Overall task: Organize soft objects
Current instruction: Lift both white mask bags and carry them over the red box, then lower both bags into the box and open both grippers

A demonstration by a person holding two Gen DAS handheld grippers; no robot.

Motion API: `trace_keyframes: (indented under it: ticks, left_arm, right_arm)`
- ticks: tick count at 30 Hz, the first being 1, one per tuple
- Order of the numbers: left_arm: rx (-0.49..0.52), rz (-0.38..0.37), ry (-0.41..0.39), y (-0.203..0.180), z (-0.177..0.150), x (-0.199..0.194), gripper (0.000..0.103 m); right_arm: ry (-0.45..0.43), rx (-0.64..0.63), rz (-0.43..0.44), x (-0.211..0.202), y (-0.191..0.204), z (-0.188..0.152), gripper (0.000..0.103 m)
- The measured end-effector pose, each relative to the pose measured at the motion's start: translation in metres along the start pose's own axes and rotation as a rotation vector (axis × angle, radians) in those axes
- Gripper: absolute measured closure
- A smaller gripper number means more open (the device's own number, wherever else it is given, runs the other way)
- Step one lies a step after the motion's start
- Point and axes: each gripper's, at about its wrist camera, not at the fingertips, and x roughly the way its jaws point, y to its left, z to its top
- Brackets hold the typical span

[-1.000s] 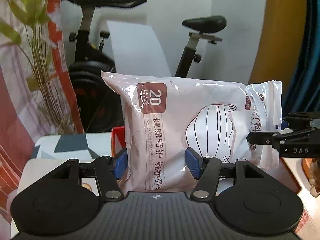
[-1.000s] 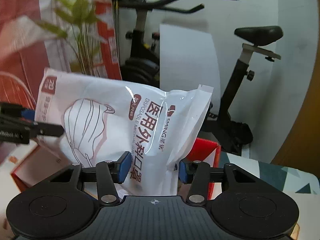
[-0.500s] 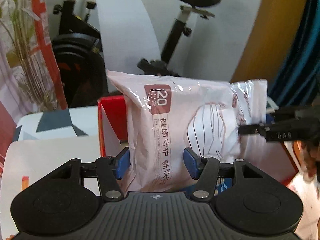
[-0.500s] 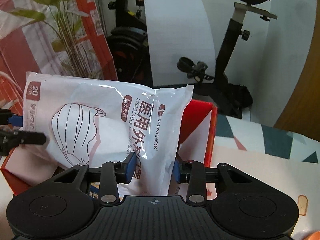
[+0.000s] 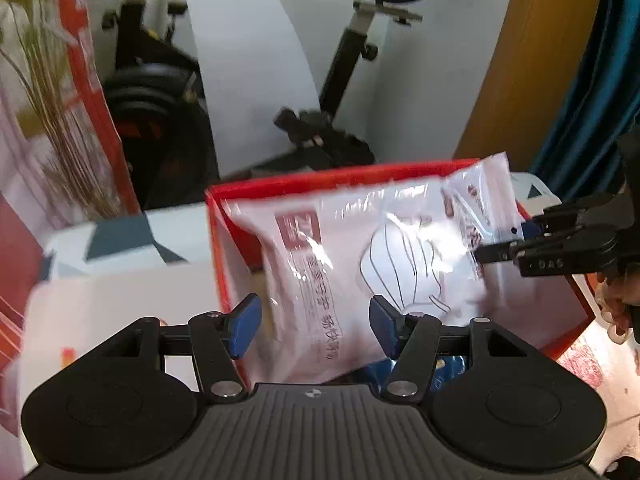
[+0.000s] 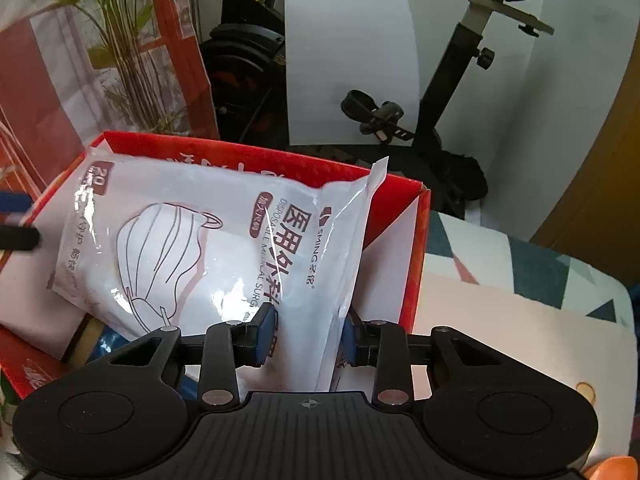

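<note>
Hanging half inside the red box (image 6: 412, 248), the white bag of face masks (image 6: 224, 240) is gripped at both ends, one tool to each. The right gripper (image 6: 306, 340) has its blue pads pressed into the end of the bag nearest the sealed flap; its jaws have just been closing, and the plastic bunches between them. The left gripper (image 5: 314, 322) is clamped on the opposite end, the one bearing the printed count, with its pads set wider and the bag filling the gap between them. In the left wrist view the bag (image 5: 360, 264) is motion-blurred and sits below the box's far red rim (image 5: 340, 178) except for its sealed flap, which pokes above that rim at the right corner. In the right wrist view that flap edge lies close along the box's right wall, with little room there, while the far wall stands clear behind the bag. Something blue (image 5: 380, 372) lies on the box floor under the bag; what it is cannot be told. A light tabletop (image 6: 520, 340) spreads open beside the box, and an exercise bike (image 6: 460, 80) stands beyond, well apart.
</note>
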Motion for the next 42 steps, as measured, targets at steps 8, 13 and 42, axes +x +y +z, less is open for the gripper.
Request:
trace_keyframes:
  ticks: [8, 13, 42]
  left_arm:
    - [-0.025, -0.011, -0.032, -0.011, 0.008, 0.014, 0.075]
    - [-0.035, 0.004, 0.058, -0.023, 0.017, 0.06, 0.075]
    - [-0.064, 0.013, 0.23, -0.015, 0.016, 0.103, 0.075]
  right_arm:
    - [0.022, -0.061, -0.041, 0.009, 0.013, 0.003, 0.072]
    - [0.045, -0.1, -0.046, 0.014, 0.017, 0.006, 0.072]
    - [0.224, -0.147, 0.028, 0.053, 0.017, 0.031, 0.102]
